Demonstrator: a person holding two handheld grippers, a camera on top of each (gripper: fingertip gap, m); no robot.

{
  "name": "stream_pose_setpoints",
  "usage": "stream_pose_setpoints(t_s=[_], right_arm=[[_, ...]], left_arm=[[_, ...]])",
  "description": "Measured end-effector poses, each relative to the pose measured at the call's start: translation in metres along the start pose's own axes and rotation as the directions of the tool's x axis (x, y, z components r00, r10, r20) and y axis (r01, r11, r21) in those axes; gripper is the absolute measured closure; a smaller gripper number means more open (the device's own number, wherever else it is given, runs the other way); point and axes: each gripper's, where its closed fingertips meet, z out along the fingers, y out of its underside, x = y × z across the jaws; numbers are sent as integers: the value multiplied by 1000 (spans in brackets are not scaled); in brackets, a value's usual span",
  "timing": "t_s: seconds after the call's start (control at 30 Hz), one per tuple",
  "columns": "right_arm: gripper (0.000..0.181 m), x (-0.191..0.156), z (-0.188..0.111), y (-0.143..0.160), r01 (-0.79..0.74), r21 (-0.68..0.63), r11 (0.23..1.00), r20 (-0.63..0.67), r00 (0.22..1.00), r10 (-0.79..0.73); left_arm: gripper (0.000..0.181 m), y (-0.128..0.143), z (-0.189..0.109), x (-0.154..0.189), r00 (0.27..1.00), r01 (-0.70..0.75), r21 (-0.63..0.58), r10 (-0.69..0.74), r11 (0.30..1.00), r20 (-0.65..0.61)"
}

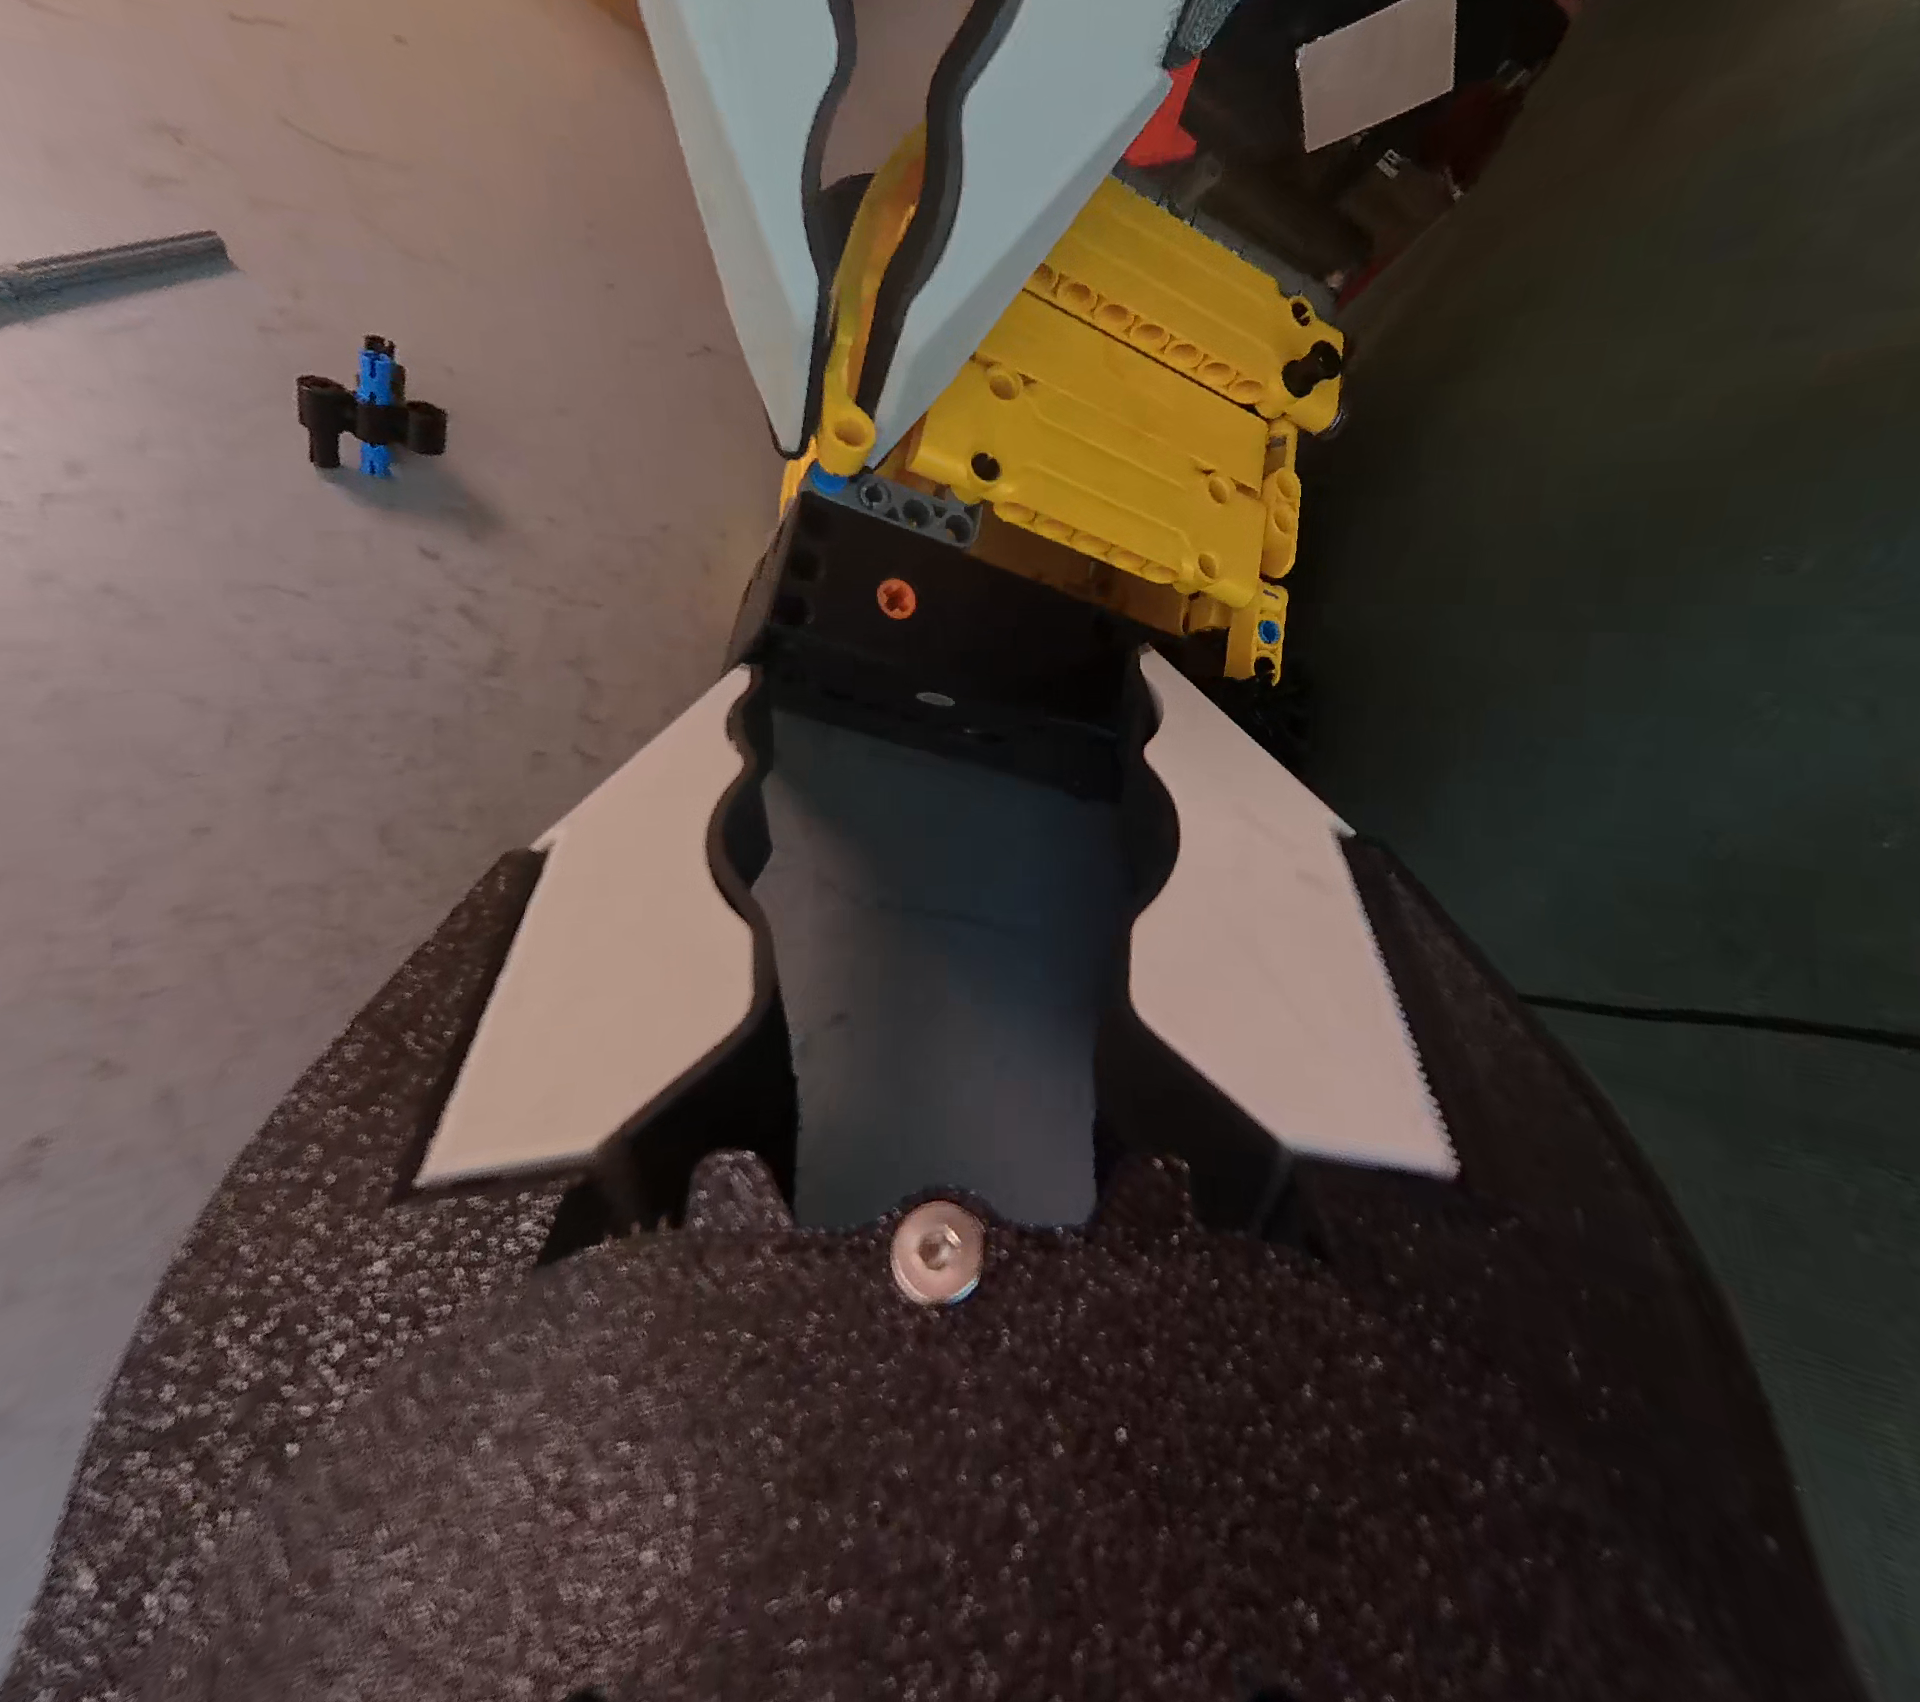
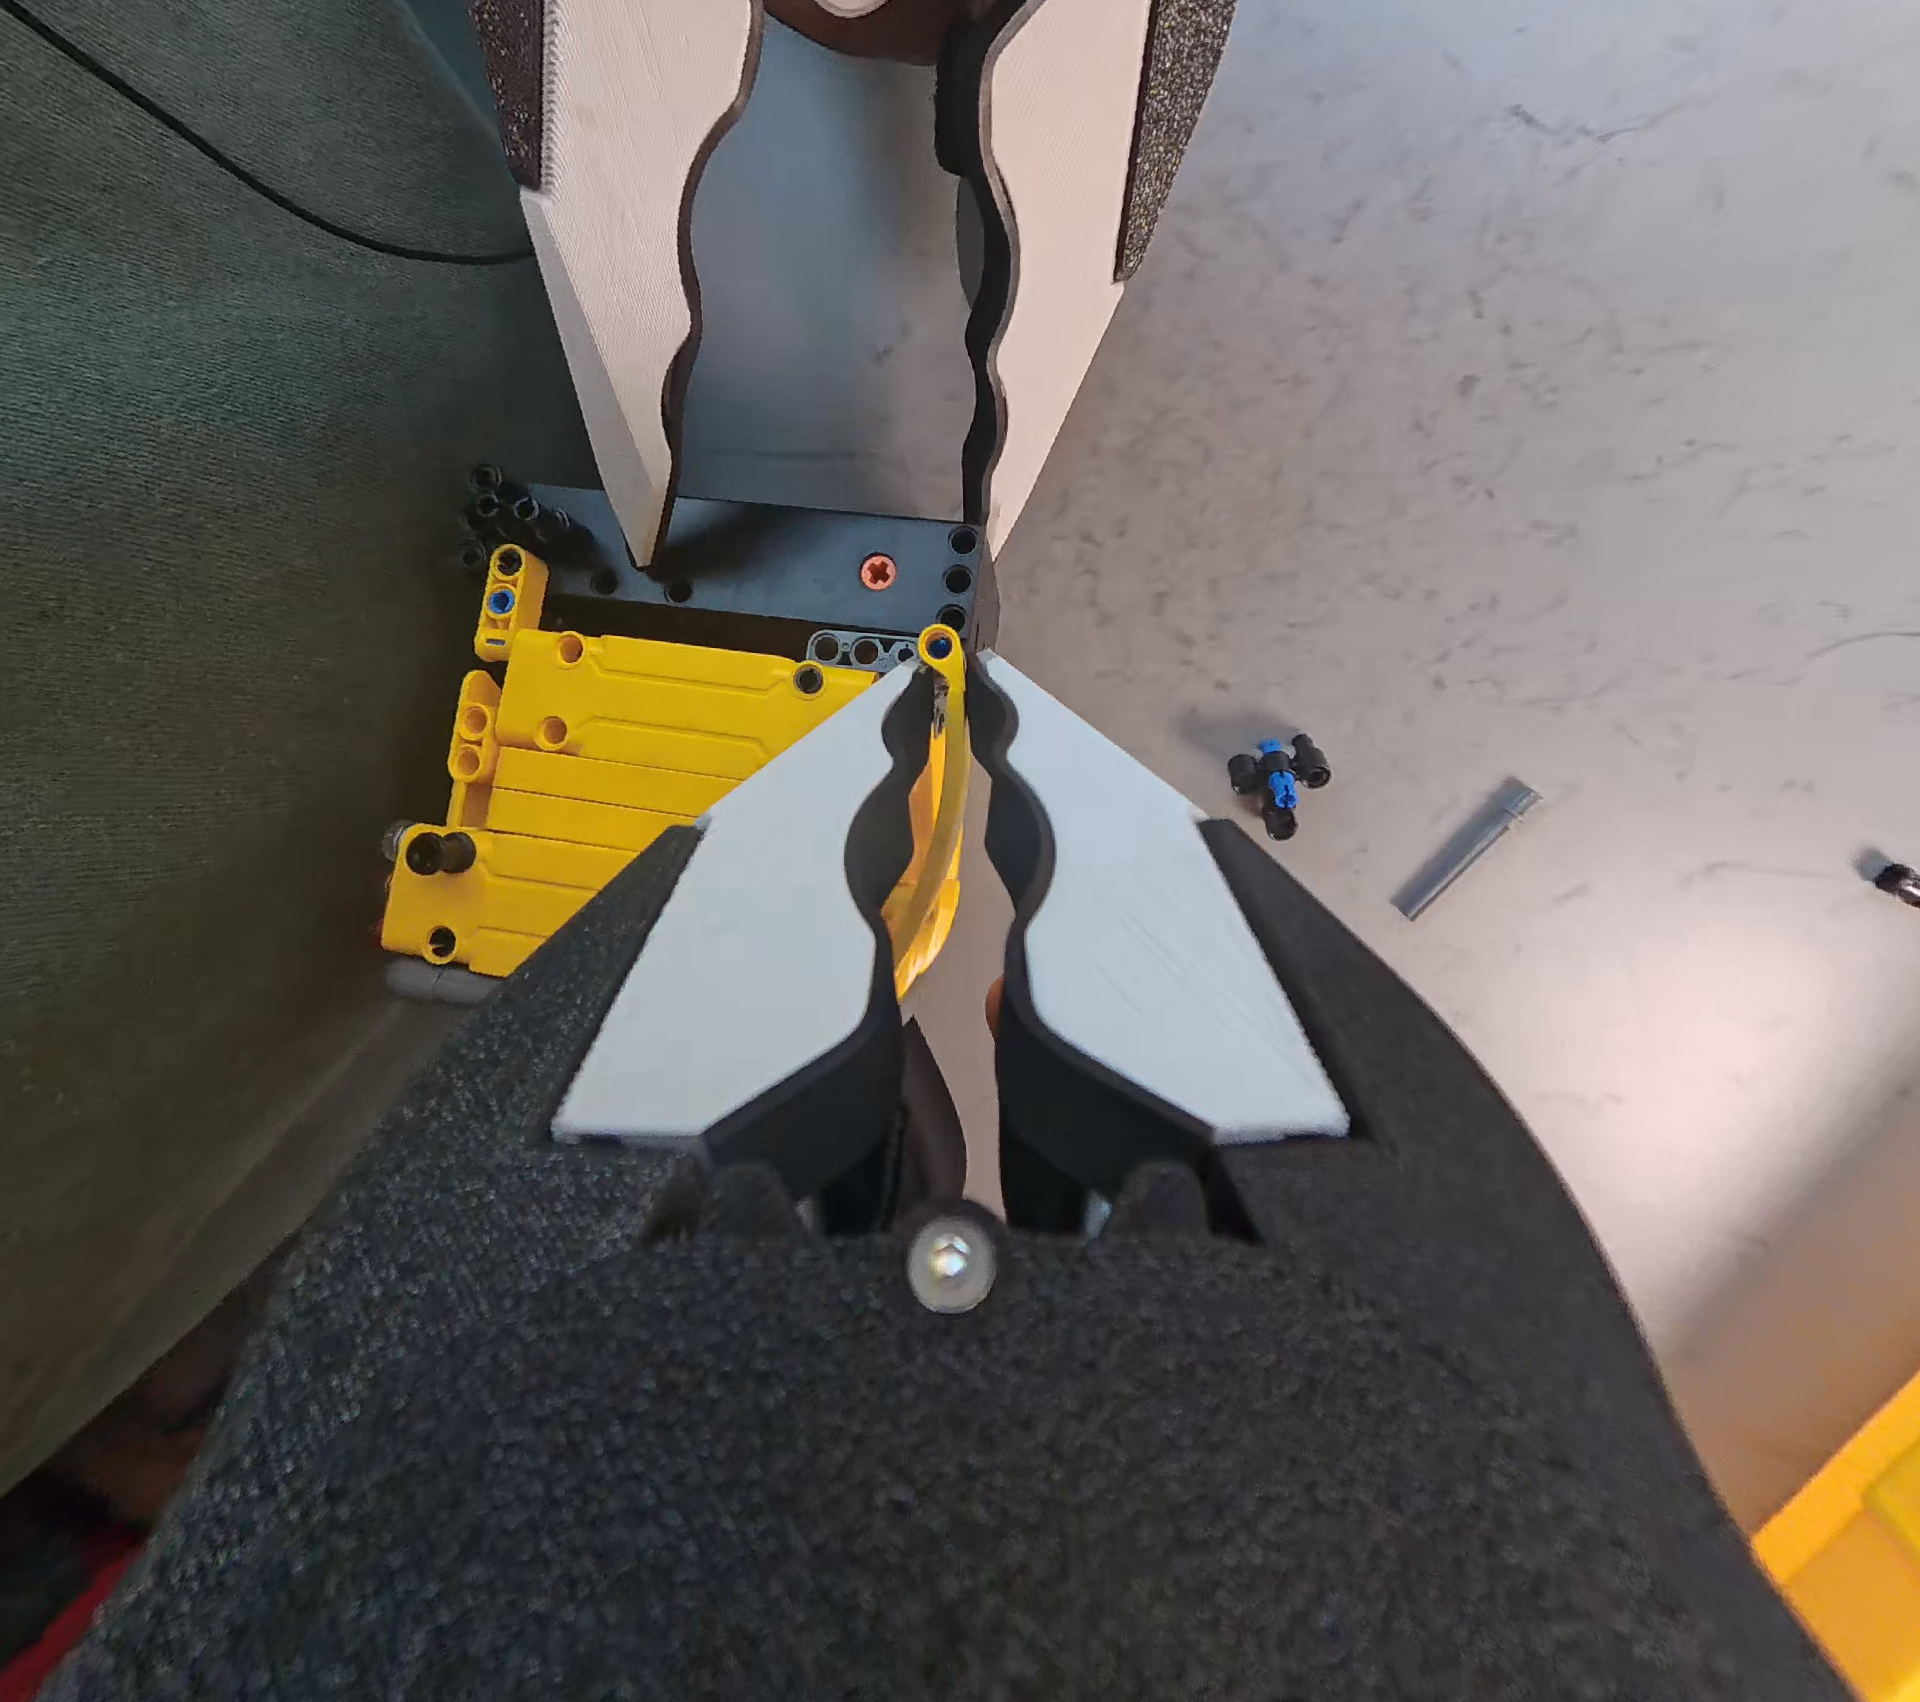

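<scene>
Centrally, your left hand-held gripper (image 1: 940, 696) clamps the black block (image 1: 935, 613) of the yellow brick assembly (image 1: 1122, 426); your right hand-held gripper (image 2: 961, 665) pinches its thin yellow curved piece (image 2: 940, 779). At left, a small black-and-blue connector (image 1: 369, 411) lies on the worktop (image 1: 312, 717)

The right claw (image 2: 951, 696) is clamped on a thin curved yellow piece (image 2: 940, 821), whose holed tip sits at the corner of a black block (image 2: 790, 561). Opposite, the left claw (image 2: 821, 540) grips that block by its ends. Yellow panels (image 2: 613, 769) join the block on the side nearest a green cushion (image 2: 208, 405). On the pale tabletop (image 2: 1507, 302) lie a black-and-blue connector (image 2: 1276, 774) and a grey rod (image 2: 1465, 847), well apart from the block
</scene>
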Motion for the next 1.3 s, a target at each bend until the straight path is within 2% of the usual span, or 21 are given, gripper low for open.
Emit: stream_pose_setpoints(t_s=[0.2,0.3,0.37,0.4,0.47,0.53,0.57,0.67,0.7,0.8,0.9,0.97,1.03,1.3], right_arm=[[176,3,-1,4,35,-7,999,-9,999,-35],[176,10,-3,5,-30,44,999,-27,999,32],[177,14,-4,6,-74,75,994,-60,995,79],[177,15,-4,6,-97,90,991,-81,991,104],[177,18,-6,5,-134,117,984,-115,982,147],[176,17,-8,7,-154,128,980,-135,976,171],[176,16,-9,8,-155,128,980,-137,976,172],[176,13,-9,10,-139,127,982,-140,978,156],[176,13,-10,11,-135,127,983,-139,979,152],[176,11,-10,11,-130,135,982,-134,980,148],[176,6,-9,12,-123,119,985,-128,982,138],[176,4,-8,11,-114,105,988,-129,983,127],[175,0,-6,11,-103,82,991,-121,986,112],[176,1,-7,15,-48,23,999,-131,990,50]], left_arm=[[114,-1,-4,-4,997,10,41,-7,999,-72],[117,-4,-12,-11,999,17,69,-14,997,-44],[115,-7,-13,-18,994,109,65,-109,992,-1],[109,-11,-13,-16,986,166,73,-166,983,-10],[109,-21,-13,-11,972,234,105,-233,967,-17],[116,-19,-10,-14,967,248,56,-250,967,41],[114,-16,-9,-14,967,247,24,-248,969,56],[127,-15,-11,-11,956,292,-29,-292,956,16],[145,-14,-14,-13,954,301,-37,-301,953,16],[150,-12,-16,-13,945,326,-55,-326,944,6],[145,-10,-10,-8,952,307,-107,-306,946,24],[131,-8,-4,-8,952,305,-136,-300,942,58],[126,-6,4,-4,950,312,-165,-308,935,55],[130,-10,9,-6,941,337,-126,-331,933,66]])
